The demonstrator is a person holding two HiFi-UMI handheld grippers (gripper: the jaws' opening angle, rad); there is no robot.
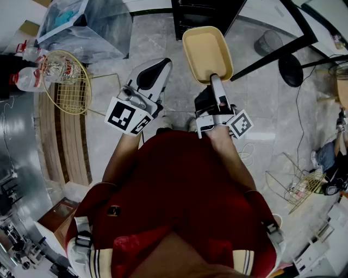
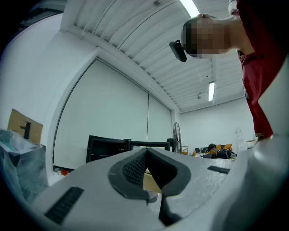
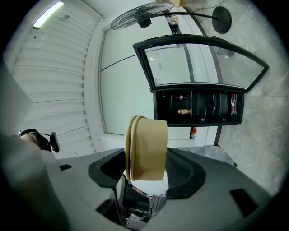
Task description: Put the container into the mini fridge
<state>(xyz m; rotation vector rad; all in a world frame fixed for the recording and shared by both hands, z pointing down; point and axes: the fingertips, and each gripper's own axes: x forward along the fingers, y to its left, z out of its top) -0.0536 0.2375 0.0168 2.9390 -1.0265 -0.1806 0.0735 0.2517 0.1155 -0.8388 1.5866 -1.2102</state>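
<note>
A tan plastic container [image 1: 206,53] hangs in the air, and my right gripper [image 1: 215,80] is shut on its near end. In the right gripper view the container [image 3: 146,149] stands on edge between the two dark pads of that gripper [image 3: 146,164]. Straight ahead is the black mini fridge [image 3: 198,90], glass door shut, with bottles on a shelf inside. From the head view only the fridge's dark top [image 1: 204,16] shows, just past the container. My left gripper [image 1: 151,76] is held left of the container, jaws together and holding nothing; its pads [image 2: 135,169] meet at the tips.
A badminton racket [image 1: 65,81], plastic bottles [image 1: 27,79] and a clear plastic bin [image 1: 81,27] lie at the left, beside a slatted wooden bench [image 1: 62,136]. A fan's round base [image 1: 291,70] and a wire basket [image 1: 304,184] stand at the right. The floor is grey tile.
</note>
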